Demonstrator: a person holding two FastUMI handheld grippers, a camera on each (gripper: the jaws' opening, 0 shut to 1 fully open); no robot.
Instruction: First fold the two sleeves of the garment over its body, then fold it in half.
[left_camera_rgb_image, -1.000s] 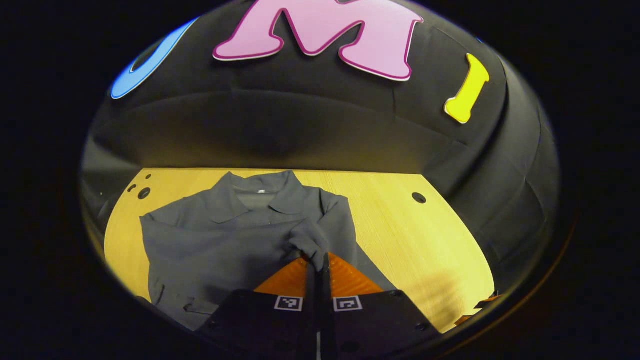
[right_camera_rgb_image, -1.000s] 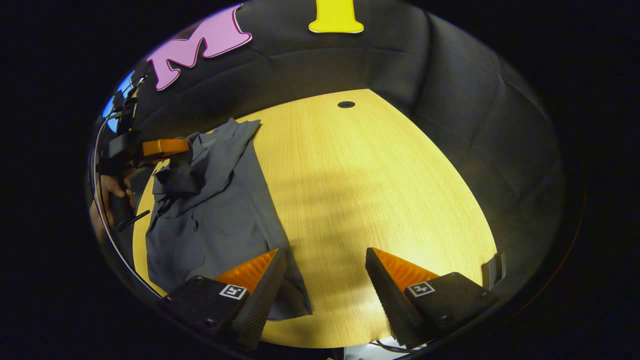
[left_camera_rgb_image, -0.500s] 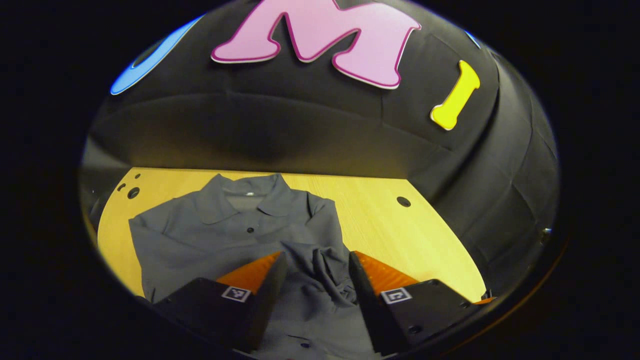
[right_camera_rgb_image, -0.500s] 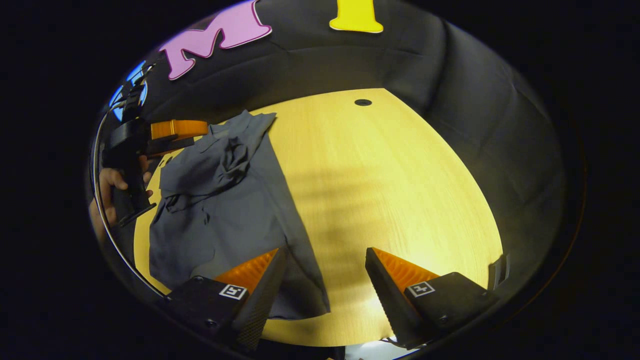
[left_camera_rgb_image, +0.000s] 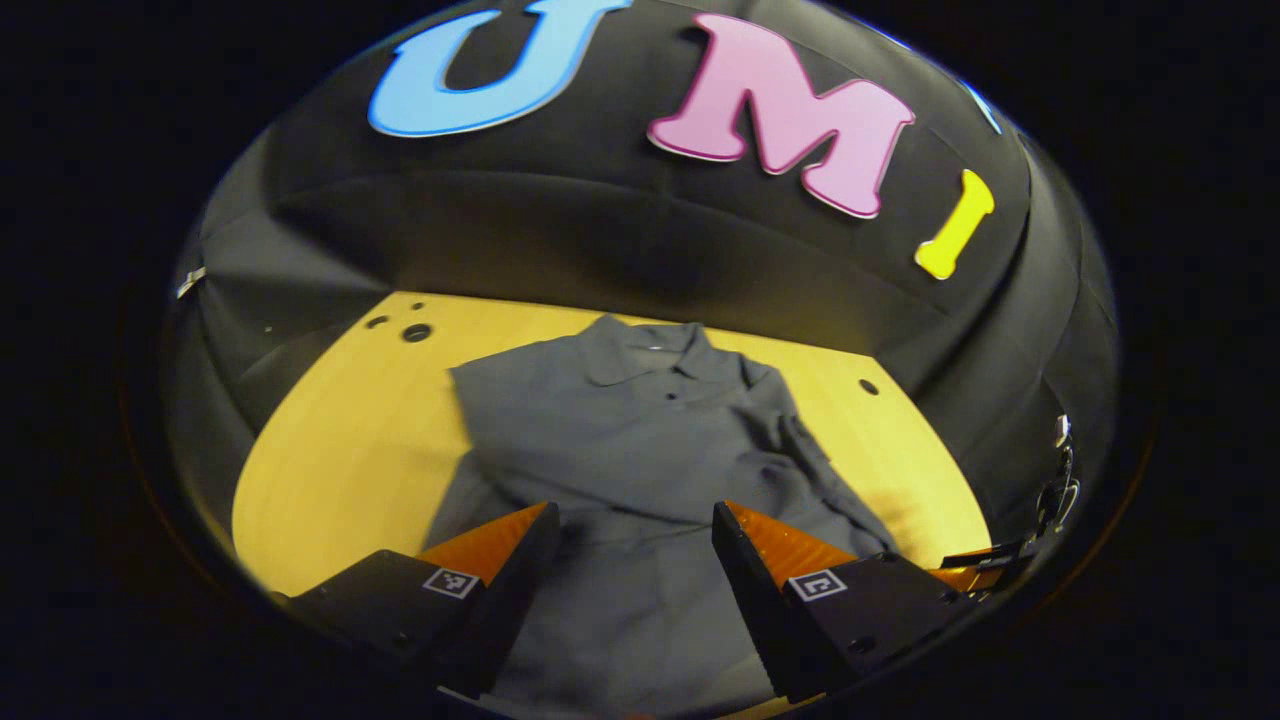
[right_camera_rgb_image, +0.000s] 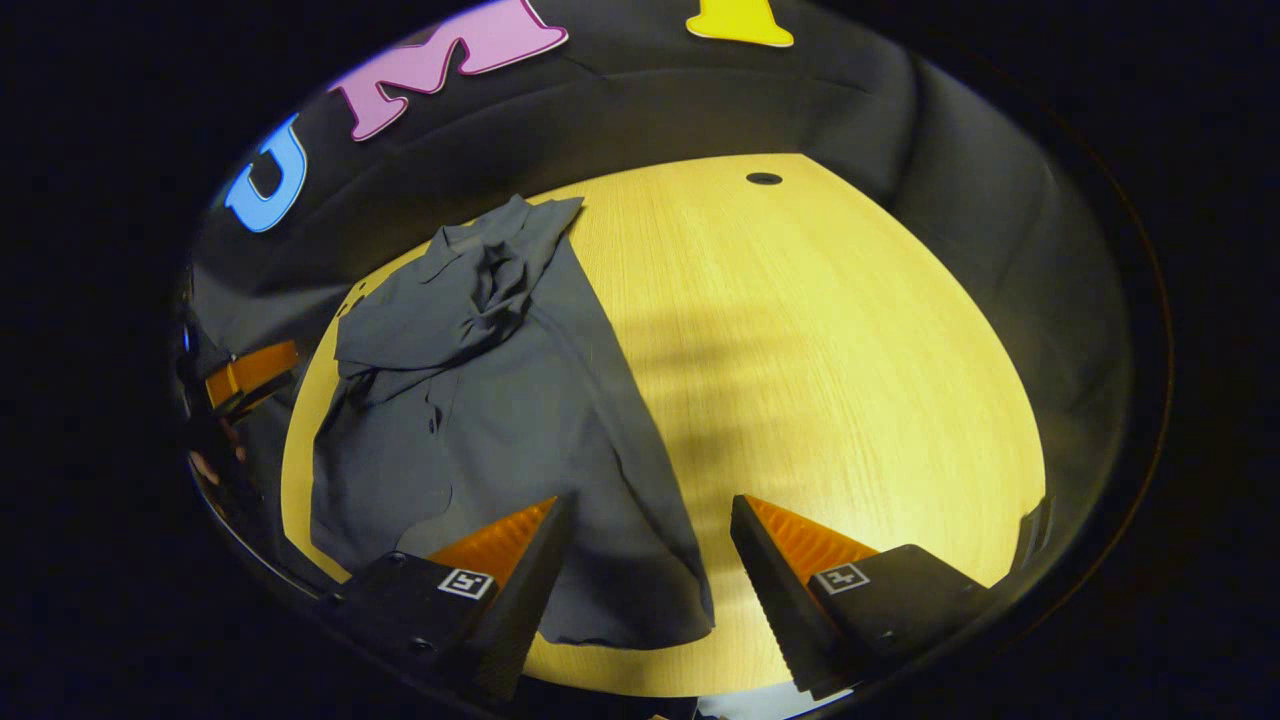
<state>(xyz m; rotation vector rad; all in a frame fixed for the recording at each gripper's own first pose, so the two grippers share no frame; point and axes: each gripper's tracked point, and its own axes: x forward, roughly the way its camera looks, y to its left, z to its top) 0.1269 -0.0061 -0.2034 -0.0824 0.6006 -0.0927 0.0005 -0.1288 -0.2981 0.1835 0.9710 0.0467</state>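
The wooden bench (right_camera_rgb_image: 820, 350) carries a dark collared garment (left_camera_rgb_image: 640, 450) lying flat, collar toward the booth wall, one sleeve (right_camera_rgb_image: 470, 290) bunched over its body. The left gripper (left_camera_rgb_image: 632, 540) hangs above its lower half, fingers spread, grasping nothing. The right gripper (right_camera_rgb_image: 650, 540) hovers released over the hem.

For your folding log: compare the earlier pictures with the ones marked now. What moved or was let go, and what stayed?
The left gripper, shut on the shirt's sleeve a second ago, opened, dropped it bunched over the shirt body, and drew back toward the hem. The right gripper stayed open above the hem corner, and the shirt stayed flat on the wooden table.
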